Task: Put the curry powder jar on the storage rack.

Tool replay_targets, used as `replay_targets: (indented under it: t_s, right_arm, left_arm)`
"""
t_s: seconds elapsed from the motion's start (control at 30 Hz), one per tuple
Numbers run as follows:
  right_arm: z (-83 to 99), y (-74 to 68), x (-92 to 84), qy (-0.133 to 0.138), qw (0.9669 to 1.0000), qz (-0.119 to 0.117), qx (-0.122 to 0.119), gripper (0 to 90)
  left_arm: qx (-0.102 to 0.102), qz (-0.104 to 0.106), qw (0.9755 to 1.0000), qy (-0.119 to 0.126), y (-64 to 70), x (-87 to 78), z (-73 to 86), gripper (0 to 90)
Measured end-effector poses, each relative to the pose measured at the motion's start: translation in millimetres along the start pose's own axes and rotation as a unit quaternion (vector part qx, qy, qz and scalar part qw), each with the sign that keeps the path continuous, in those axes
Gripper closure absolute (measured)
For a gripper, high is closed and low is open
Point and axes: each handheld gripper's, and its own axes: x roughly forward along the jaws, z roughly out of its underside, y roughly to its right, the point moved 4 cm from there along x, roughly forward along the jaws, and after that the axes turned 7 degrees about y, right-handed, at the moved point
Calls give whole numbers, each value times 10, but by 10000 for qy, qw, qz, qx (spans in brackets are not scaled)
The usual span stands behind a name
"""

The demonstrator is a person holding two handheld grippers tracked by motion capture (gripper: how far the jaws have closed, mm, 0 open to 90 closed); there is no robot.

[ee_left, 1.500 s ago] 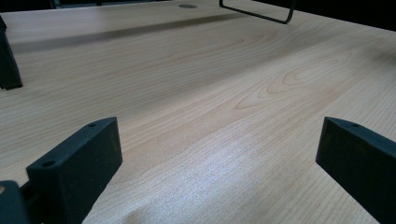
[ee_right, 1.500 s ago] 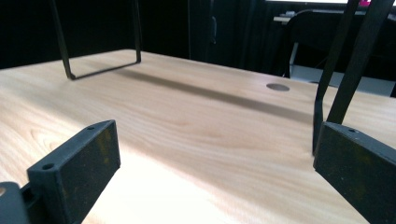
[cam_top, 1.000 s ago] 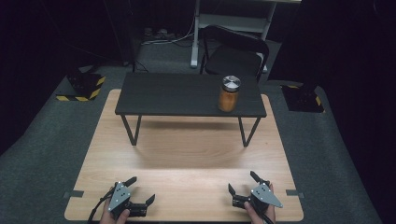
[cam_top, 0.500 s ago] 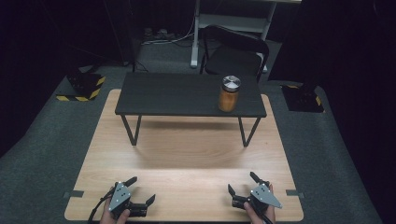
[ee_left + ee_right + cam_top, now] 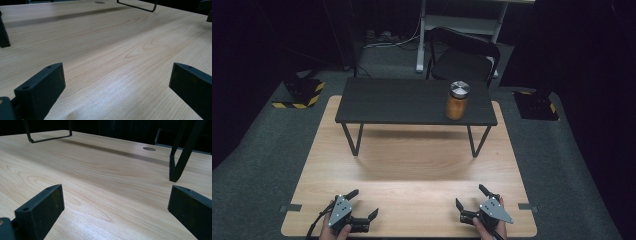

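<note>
Jar (image 5: 457, 100) w/ orange contents & a silver lid was seen upright on the small black table (image 5: 402, 102), near that table's front right corner, long axis vertical. The black table itself was stood on the far half of the light wooden board (image 5: 412, 165). Both grippers were parked low at the board's near edge, well apart from the jar: left gripper (image 5: 362, 206) at the near left, right gripper (image 5: 472, 196) at the near right. Each was held in a hand, jaws spread wide, nothing between them. In the left gripper view, the left gripper (image 5: 112, 82) was shown w/ jaws parted over bare wood grain; a black table leg (image 5: 136, 6) was glimpsed far off at the top. In the right gripper view, the right gripper (image 5: 115, 202) was shown equally unclenched, w/ a table leg (image 5: 180, 157) close ahead on its right side. Key relation: jar lay forward & slightly inboard of the right gripper, forward & far across to the right from the left one, so the right gripper was judged the nearer & the likelier for a reach. Jar was also raised above the board on the tabletop, so a lift up & fwd was judged necessary, w/ a side-on grasp across the upright body probably suited. Table's front edge could be clipped if the approach were kept too low.
</note>
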Motion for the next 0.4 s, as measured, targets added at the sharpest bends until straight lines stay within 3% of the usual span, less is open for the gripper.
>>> replay_targets:
  t_s: [0.4]
  right_arm:
    - [0,1,-1,0,10000,-9,-5,0]
  left_arm:
    - [-14,8,10000,6,-3,1,2,5]
